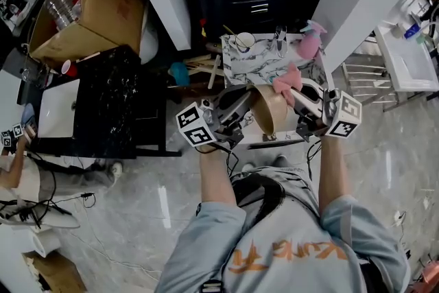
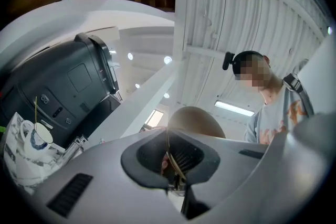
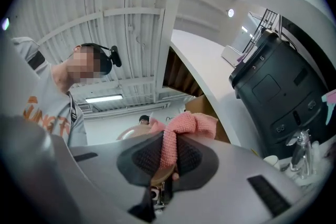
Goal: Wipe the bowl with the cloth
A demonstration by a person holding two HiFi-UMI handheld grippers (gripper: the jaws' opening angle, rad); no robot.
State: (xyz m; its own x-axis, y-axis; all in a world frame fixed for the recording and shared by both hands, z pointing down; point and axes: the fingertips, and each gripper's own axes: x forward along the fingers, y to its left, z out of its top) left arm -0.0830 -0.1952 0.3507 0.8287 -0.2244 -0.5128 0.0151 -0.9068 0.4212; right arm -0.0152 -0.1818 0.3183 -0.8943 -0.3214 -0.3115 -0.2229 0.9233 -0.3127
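Observation:
A tan bowl [image 1: 269, 110] hangs tilted on its side between the two grippers, above the front edge of the marble-patterned table [image 1: 264, 65]. My left gripper [image 1: 241, 106] is shut on the bowl's rim, and that thin rim [image 2: 173, 157] runs between its pads, with the bowl's rounded body [image 2: 195, 122] rising behind. My right gripper [image 1: 293, 91] is shut on a pink cloth [image 1: 285, 81], which rests at the bowl's upper right edge. In the right gripper view the cloth [image 3: 176, 134] is bunched between the pads and part of the bowl [image 3: 131, 134] shows behind it.
On the marble-patterned table stand a patterned cup [image 1: 243, 42] with a stick in it, a metal piece [image 1: 280, 38] and a pink spray bottle [image 1: 310, 42]. A black counter [image 1: 110, 103] and a cardboard box [image 1: 89, 3] lie to the left. Another person sits at far left [image 1: 27, 178].

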